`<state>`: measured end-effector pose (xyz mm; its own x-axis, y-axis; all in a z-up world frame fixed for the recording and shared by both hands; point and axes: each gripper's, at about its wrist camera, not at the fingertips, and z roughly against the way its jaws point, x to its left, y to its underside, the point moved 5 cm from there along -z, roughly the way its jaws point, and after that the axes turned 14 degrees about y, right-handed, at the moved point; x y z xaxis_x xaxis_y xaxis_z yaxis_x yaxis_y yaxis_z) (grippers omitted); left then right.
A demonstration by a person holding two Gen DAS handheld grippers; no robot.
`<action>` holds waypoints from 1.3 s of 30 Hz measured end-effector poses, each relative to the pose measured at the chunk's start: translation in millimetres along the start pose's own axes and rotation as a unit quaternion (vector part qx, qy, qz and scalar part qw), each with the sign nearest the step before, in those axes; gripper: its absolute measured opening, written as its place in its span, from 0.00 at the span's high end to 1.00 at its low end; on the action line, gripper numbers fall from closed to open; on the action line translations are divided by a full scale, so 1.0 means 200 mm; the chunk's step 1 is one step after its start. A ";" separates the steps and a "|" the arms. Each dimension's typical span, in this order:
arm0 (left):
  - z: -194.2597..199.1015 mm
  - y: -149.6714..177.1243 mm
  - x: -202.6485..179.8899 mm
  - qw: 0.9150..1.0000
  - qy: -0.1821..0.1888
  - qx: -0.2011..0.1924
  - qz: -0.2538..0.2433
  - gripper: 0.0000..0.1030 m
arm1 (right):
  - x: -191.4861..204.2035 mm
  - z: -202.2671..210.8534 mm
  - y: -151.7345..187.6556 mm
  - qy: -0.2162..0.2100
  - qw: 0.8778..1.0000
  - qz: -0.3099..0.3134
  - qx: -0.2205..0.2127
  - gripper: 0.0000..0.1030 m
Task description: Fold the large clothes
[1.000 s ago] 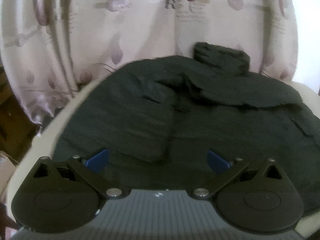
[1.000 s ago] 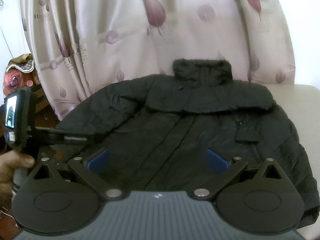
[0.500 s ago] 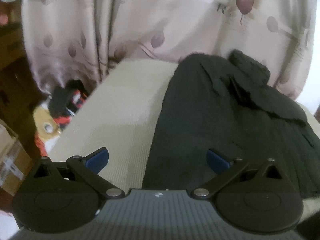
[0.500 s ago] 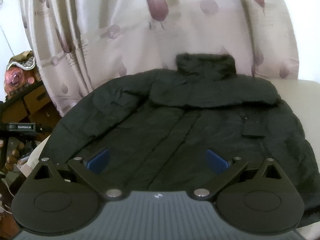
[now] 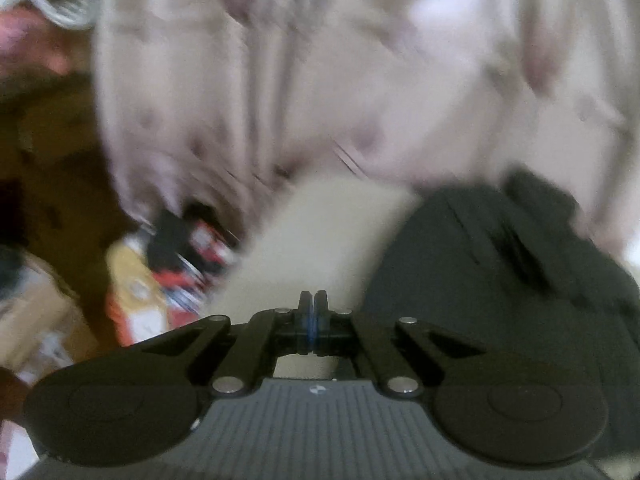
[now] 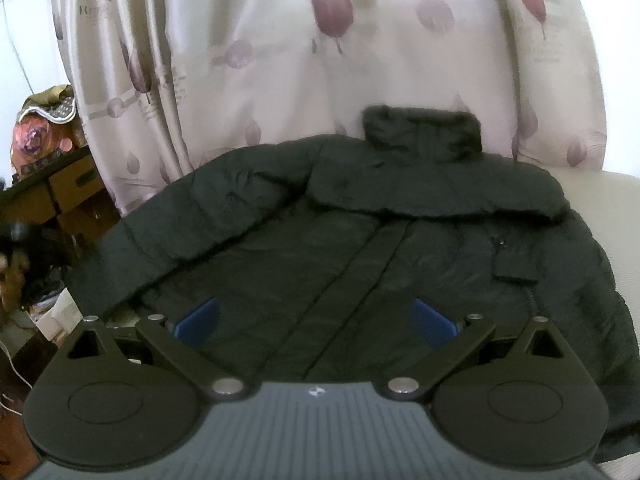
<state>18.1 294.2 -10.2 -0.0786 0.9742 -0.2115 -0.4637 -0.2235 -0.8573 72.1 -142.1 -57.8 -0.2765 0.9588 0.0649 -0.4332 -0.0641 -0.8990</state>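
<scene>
A large black padded jacket (image 6: pixel 360 240) lies spread front-up on a cream cushioned surface (image 6: pixel 600 200), collar toward the curtain. My right gripper (image 6: pixel 316 316) is open and empty, hovering over the jacket's lower front by the zip. In the blurred left wrist view the jacket (image 5: pixel 500 280) lies to the right. My left gripper (image 5: pixel 314 312) is shut with nothing between its pads, over the bare cream surface (image 5: pixel 320 232) left of the jacket.
A pale curtain (image 6: pixel 320 60) with purple leaf prints hangs right behind the surface. Dark wooden drawers (image 6: pixel 60 192) and floor clutter stand at the left. Boxes and colourful packets (image 5: pixel 160 272) lie on the floor beyond the surface's left edge.
My left gripper has closed from open and swung left off the jacket, with strong motion blur. The right gripper stays open over the jacket, its view shifted slightly.
</scene>
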 end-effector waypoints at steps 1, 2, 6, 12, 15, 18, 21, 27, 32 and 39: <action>0.01 -0.06 0.03 1.000 -0.023 -0.019 0.003 1.00 | 0.00 0.00 0.00 -0.001 1.000 0.001 0.001 0.00; 0.02 -0.11 0.05 0.998 -0.048 -0.032 0.005 1.00 | 0.01 0.00 0.00 -0.002 1.000 0.002 0.000 0.00; -0.03 -0.20 0.02 0.998 -0.049 -0.029 -0.015 1.00 | 0.01 -0.01 0.00 -0.002 1.000 0.006 -0.001 0.00; -0.06 -0.01 -0.08 0.998 0.032 0.018 -0.042 0.01 | 0.00 -0.02 0.00 0.004 1.000 0.000 0.000 0.00; -0.09 0.10 -0.02 0.997 0.056 0.048 -0.035 0.01 | 0.00 -0.04 0.01 0.003 1.000 -0.001 0.007 0.00; -0.11 0.18 0.03 0.994 0.085 0.069 -0.012 0.01 | 0.01 -0.05 0.01 -0.001 1.000 -0.001 0.013 0.00; -0.17 0.28 0.03 0.986 0.127 0.109 -0.005 0.08 | 0.03 -0.05 0.01 -0.003 1.000 0.004 0.013 0.00; -0.20 0.40 0.01 0.976 0.156 0.145 -0.036 0.95 | 0.06 -0.04 0.01 -0.001 1.000 0.019 0.011 0.00; -0.03 0.13 0.14 0.996 0.087 0.021 0.013 0.96 | 0.06 -0.05 0.00 0.007 1.000 0.024 0.010 0.00; -0.08 -0.06 0.25 0.998 -0.047 -0.021 0.045 1.00 | 0.08 -0.11 -0.09 0.005 0.999 0.043 -0.009 0.00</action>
<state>34.7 345.5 -18.2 -0.2020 0.9483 -0.2449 -0.4142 -0.3093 -0.8560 93.3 -119.4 -49.7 -0.3029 0.9529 -0.0168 -0.3930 -0.1410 -0.9087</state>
